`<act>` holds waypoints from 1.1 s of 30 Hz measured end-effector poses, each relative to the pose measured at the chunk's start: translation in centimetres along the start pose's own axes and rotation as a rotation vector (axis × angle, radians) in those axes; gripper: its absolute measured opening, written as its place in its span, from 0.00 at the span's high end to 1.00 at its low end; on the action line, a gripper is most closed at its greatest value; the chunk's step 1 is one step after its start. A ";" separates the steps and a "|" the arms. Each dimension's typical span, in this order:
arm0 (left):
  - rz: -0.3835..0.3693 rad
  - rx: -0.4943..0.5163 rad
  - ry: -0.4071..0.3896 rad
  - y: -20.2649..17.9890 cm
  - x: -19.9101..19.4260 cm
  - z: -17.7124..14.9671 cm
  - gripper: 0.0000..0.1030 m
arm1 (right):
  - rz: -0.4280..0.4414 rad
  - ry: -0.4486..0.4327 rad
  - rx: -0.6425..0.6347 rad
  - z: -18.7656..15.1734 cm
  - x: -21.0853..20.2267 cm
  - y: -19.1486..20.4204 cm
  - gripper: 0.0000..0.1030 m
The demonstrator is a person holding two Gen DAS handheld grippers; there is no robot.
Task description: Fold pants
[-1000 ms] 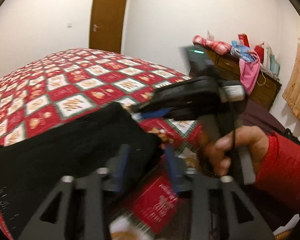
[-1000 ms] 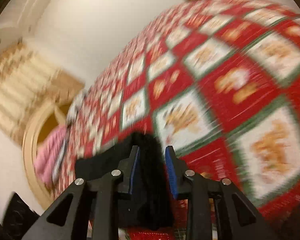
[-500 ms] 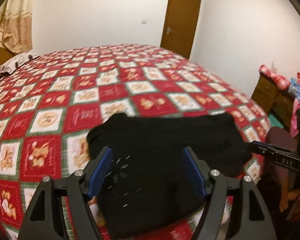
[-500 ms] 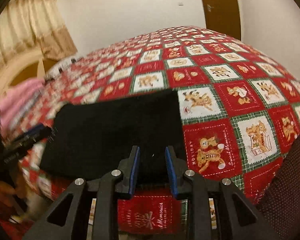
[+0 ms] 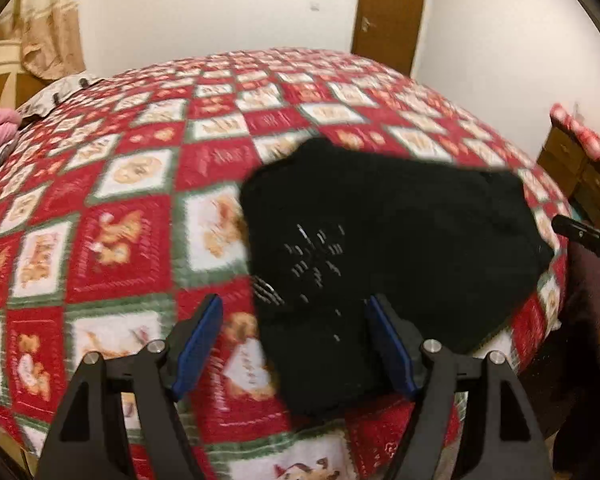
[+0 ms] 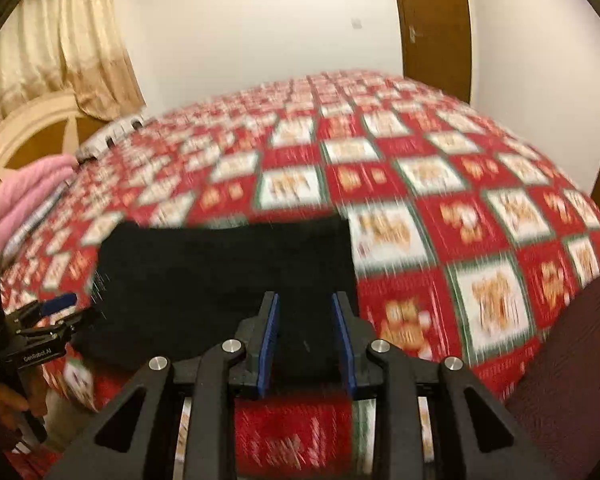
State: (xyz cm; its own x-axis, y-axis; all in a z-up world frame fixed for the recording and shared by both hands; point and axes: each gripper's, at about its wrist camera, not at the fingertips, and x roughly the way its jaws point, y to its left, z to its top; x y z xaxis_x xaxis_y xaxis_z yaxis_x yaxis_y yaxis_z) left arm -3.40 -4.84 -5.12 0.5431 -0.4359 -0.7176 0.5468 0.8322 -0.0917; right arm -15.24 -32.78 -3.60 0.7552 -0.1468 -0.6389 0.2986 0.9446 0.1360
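The black pants [image 5: 388, 240] lie folded in a flat packet on the red checked bedspread [image 5: 112, 236], near the bed's front edge. My left gripper [image 5: 296, 312] is open wide over their near left corner, and its pads touch nothing. In the right wrist view the pants [image 6: 220, 272] spread leftwards from my right gripper [image 6: 305, 304], which is shut on their near edge with black cloth filling the narrow gap between its blue pads. The left gripper [image 6: 70, 310] shows at that view's left edge, held by a hand [image 6: 8, 396].
Folded pink clothes [image 6: 24, 192] lie by the headboard [image 6: 32, 128] at the far left. A wooden dresser [image 5: 580, 172] with clutter stands to the right of the bed. A brown door [image 6: 432, 20] is behind. Dark maroon cloth [image 6: 572, 360] is at the near right.
Both views have swung round to look across the bed. The pants now lie flat on the bedspread. My left gripper's jaws have spread wider; the right jaws keep their narrow hold.
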 end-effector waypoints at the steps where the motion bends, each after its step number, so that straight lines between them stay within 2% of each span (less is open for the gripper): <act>1: -0.001 -0.008 -0.029 0.2 -0.5 0.8 0.25 | 0.005 -0.011 -0.002 0.7 0.2 0.3 0.67; 5: 0.029 0.029 -0.115 -0.5 -0.8 3.3 0.25 | 0.042 -0.017 0.049 2.9 3.2 1.2 0.64; 8: 0.032 0.063 -0.153 -1.8 0.6 5.4 0.25 | 0.051 0.003 0.090 3.7 6.1 1.7 0.64; 11: 0.042 0.084 -0.134 -3.1 3.1 6.7 0.25 | 0.019 0.026 0.099 3.3 8.6 1.8 0.64; 13: 0.046 0.075 -0.087 -3.5 5.2 6.9 0.25 | 0.018 0.014 0.105 2.9 9.4 1.6 0.63; 16: 0.044 0.027 -0.013 -2.7 7.1 6.5 0.23 | 0.040 0.015 0.098 2.9 9.6 1.6 0.56; 20: 0.050 -0.002 -0.015 -2.3 7.1 6.2 0.12 | 0.029 0.015 0.070 2.9 9.7 2.3 0.49; 23: 0.088 0.002 -0.007 -2.3 7.0 6.2 0.01 | 0.018 0.023 0.038 3.0 9.8 3.2 0.38; 26: 0.072 -0.030 0.016 -1.8 6.5 5.9 0.01 | -0.008 0.040 0.044 3.2 8.8 4.2 0.35; 29: 0.103 -0.018 0.012 -1.9 5.4 5.7 0.01 | 0.045 -0.028 0.066 2.6 6.2 5.1 0.35; 31: 0.129 -0.007 -0.001 -2.1 4.3 5.2 0.01 | 0.013 -0.080 0.045 2.0 4.5 5.9 0.34; 33: 0.125 -0.001 -0.016 -2.4 3.5 4.8 0.01 | -0.013 -0.113 0.044 1.2 3.3 6.5 0.30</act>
State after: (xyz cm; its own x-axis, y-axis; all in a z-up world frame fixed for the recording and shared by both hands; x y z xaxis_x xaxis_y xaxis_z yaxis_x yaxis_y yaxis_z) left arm 0.26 -10.00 -4.07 0.6169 -0.3343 -0.7125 0.4735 0.8808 -0.0033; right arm -10.11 -27.46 -3.97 0.8116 -0.1933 -0.5513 0.3321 0.9290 0.1633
